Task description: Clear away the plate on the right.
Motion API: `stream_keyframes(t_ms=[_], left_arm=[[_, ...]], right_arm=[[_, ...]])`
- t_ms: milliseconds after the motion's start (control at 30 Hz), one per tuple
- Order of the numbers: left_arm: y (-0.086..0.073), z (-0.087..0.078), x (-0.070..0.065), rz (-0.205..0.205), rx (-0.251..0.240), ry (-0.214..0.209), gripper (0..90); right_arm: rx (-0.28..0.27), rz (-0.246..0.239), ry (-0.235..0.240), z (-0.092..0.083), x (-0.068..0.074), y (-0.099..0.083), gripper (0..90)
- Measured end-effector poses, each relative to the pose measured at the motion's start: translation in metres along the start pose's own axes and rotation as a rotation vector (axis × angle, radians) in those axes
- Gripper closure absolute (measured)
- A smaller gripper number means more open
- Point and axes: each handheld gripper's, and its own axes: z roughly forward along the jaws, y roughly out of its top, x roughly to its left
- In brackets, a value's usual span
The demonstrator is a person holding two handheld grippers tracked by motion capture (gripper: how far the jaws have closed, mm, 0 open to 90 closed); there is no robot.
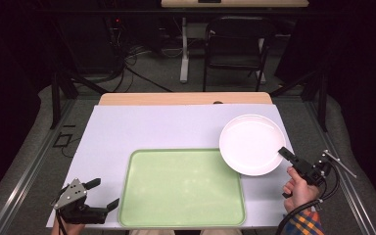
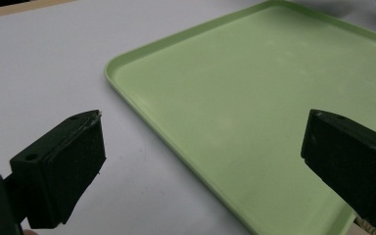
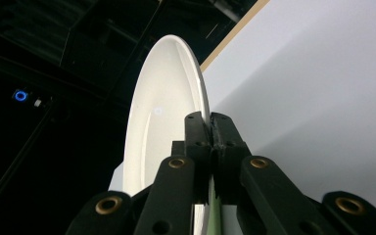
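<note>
Plate (image 1: 252, 143), white, pinched at its rim by the closed right tool (image 1: 285, 152) above a pale desk (image 1: 142, 127) in a dark room; left tool (image 1: 105, 194) gapes empty beside a green tray (image 1: 181, 188).

Black folding chair (image 1: 235, 46), grey floor (image 1: 152, 73)

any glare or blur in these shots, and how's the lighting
High view: table bright, surroundings nearly black, white plate almost blown out. Right gripper view: small ring-shaped glint on the plate, dark backdrop, near jaws soft. Left gripper view: evenly lit, green tray sharp enough, jaws slightly blurred.
</note>
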Motion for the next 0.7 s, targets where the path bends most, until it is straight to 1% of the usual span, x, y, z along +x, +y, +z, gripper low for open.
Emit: stream_keyframes(t_ms=[33,67,100,133,167,233,267,300,333,367,400,433,467,500,533,567,600,667,700], left_arm=[[0.0,0.0,0.0,0.0,0.0,0.0,2.6],[0.004,0.003,-0.004,0.0,-0.002,-0.011,2.8],[0.007,0.006,-0.007,-0.005,0.0,-0.012,3.0],[0.007,0.006,-0.007,-0.005,0.0,-0.012,3.1],[0.009,0.008,-0.01,-0.009,0.0,-0.023,3.1],[0.015,0.014,-0.016,-0.019,0.001,-0.042,3.1],[0.017,0.017,-0.019,-0.021,0.0,-0.054,3.1],[0.021,0.024,-0.024,-0.015,0.01,-0.074,3.1],[0.023,0.028,-0.027,-0.013,0.011,-0.083,3.1],[0.023,0.028,-0.027,-0.013,0.011,-0.083,3.1],[0.026,0.032,-0.03,-0.009,0.021,-0.096,3.1],[0.029,0.04,-0.035,-0.019,0.024,-0.118,3.1],[0.029,0.04,-0.035,-0.019,0.024,-0.118,3.1],[0.031,0.044,-0.038,-0.02,0.028,-0.127,3.1],[0.035,0.052,-0.043,-0.018,0.038,-0.147,3.5],[0.036,0.056,-0.046,-0.019,0.043,-0.16,3.5],[0.036,0.056,-0.046,-0.019,0.043,-0.16,3.8],[0.041,0.066,-0.052,-0.024,0.052,-0.187,4.2],[0.045,0.072,-0.055,-0.032,0.055,-0.202,4.3]], right_arm=[[0.004,-0.007,0.005,0.0,0.002,-0.002,87.3],[0.021,-0.006,0.008,0.0,0.005,-0.004,87.3],[0.022,-0.014,0.016,0.001,0.006,-0.005,87.3],[0.034,-0.02,0.022,0.001,0.009,-0.007,87.3],[0.034,-0.02,0.022,0.001,0.009,-0.007,87.3],[0.056,-0.016,0.038,0.002,0.014,-0.012,87.3],[0.059,-0.023,0.041,0.002,0.015,-0.013,87.2],[0.074,-0.032,0.054,0.002,0.019,-0.017,87.2],[0.079,-0.034,0.059,0.002,0.02,-0.019,87.2],[0.079,-0.034,0.059,0.002,0.02,-0.019,87.2],[0.086,-0.037,0.063,0.003,0.023,-0.02,87.2],[0.101,-0.038,0.076,0.004,0.026,-0.024,87.3],[0.107,-0.042,0.08,0.005,0.028,-0.026,87.3],[0.107,-0.042,0.08,0.005,0.028,-0.026,87.3],[0.121,-0.047,0.089,0.006,0.031,-0.03,87.3],[0.127,-0.048,0.093,0.007,0.032,-0.031,87.2],[0.133,-0.044,0.098,0.007,0.034,-0.033,87.2],[0.138,-0.054,0.105,0.008,0.036,-0.035,87.2],[0.156,-0.055,0.114,0.009,0.04,-0.038,87.2]])
